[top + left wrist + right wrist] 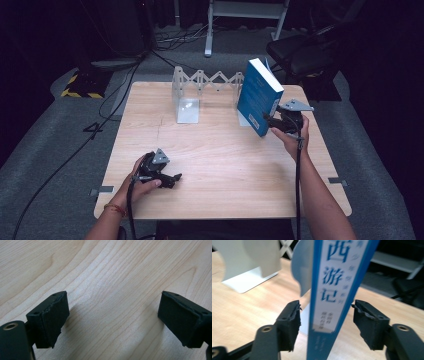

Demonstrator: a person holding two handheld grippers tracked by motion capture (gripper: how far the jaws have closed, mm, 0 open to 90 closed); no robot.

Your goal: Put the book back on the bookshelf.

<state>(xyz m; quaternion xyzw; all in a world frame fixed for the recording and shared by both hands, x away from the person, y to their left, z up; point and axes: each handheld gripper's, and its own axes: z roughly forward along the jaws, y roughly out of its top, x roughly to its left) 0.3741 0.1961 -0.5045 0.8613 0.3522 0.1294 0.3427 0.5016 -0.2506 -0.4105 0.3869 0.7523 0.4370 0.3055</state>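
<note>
A blue book (259,95) stands tilted at the back right of the wooden table (225,170), leaning against the right end of a white folding book rack (207,80). My right gripper (270,120) is at the book's lower corner. In the right gripper view the book's white-and-blue spine (334,285) stands between the jaws of the right gripper (326,311), which is open with a gap on each side. My left gripper (174,178) rests near the table's front left. It is open (112,310) over bare wood, with nothing between its jaws.
The rack's left plate (186,102) stands upright at the back middle, and it shows blurred in the right gripper view as a white plate (249,265). Cables (107,107) and a dark chair (305,50) lie on the floor beyond the table.
</note>
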